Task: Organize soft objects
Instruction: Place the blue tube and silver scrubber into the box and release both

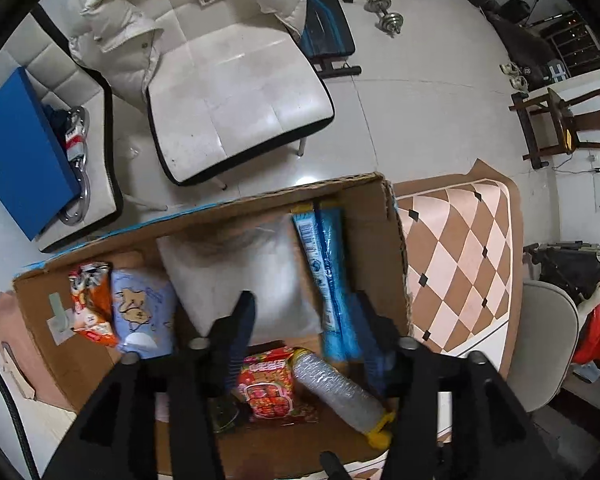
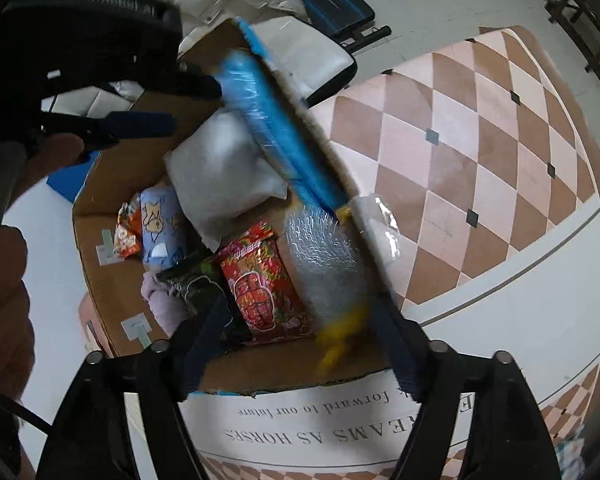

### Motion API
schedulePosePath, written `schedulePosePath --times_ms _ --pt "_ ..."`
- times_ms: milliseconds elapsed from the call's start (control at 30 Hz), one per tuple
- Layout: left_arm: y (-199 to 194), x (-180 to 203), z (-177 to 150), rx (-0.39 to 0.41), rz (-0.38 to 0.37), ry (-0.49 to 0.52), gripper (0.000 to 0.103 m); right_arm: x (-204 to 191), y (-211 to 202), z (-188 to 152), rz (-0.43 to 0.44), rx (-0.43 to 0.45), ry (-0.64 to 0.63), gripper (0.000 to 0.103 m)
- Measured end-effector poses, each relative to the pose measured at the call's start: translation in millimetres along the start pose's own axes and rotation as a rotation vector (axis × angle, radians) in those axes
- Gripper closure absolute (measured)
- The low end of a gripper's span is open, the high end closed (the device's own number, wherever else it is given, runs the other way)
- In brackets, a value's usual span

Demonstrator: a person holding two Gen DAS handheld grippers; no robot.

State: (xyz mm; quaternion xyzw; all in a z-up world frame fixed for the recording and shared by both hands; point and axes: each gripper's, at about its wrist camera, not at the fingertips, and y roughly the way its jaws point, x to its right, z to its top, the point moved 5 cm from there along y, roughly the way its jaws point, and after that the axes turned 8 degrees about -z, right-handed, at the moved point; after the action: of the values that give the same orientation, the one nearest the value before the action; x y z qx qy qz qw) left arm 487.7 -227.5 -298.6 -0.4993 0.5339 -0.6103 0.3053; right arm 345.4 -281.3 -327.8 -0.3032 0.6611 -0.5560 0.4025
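My left gripper hangs with jaws wide over the cardboard box holding an orange snack bag, white pillow and blue roll, my right gripper equally wide.

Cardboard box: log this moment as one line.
cardboard box: open, packed | white pillow: inside | left tongs: open above | right tongs: open above
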Motion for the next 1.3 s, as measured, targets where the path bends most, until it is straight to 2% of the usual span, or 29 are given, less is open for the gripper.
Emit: schedulePosePath --times_ms 33,67,167,333,433,633,800,867,900,933,1300 --pt "-3 -2 -1 0.008 -0.005 -0.001 0.042 -2 -1 -1 -0.006 0.002 -0.007 0.022" --pt "-7 -5 -4 0.018 -0.011 -0.004 0.040 -2 -1 -1 -0.008 0.003 -0.011 0.020" --pt "-15 -19 -14 0.043 -0.017 -0.018 0.039 -4 -5 -2 -0.019 0.012 -0.027 0.015" --pt "-27 -50 -47 0.088 -0.022 -0.056 0.038 -10 -18 -5 -0.070 0.048 -0.085 0.012" --pt "-35 -71 -81 0.141 0.002 -0.075 0.038 -14 -23 -11 -0.114 0.073 -0.138 0.010" --pt "-45 -101 -145 0.226 0.104 -0.099 0.038 -19 -30 -24 -0.201 0.120 -0.233 0.010" --pt "-56 -108 -182 0.284 0.126 -0.120 0.038 -30 -38 -39 -0.250 0.165 -0.314 0.010" --pt "-60 -108 -192 0.306 0.140 -0.121 0.019 -32 -40 -45 -0.272 0.181 -0.337 0.009" --pt "-63 -108 -197 0.324 0.153 -0.120 0.008 -34 -41 -47 -0.280 0.188 -0.345 0.004" --pt "-65 -108 -199 0.339 0.162 -0.119 0.007 -34 -42 -50 -0.282 0.196 -0.352 0.000" --pt "-76 -106 -216 0.379 0.162 -0.147 0.004 -36 -55 -61 -0.303 0.245 -0.355 0.000"
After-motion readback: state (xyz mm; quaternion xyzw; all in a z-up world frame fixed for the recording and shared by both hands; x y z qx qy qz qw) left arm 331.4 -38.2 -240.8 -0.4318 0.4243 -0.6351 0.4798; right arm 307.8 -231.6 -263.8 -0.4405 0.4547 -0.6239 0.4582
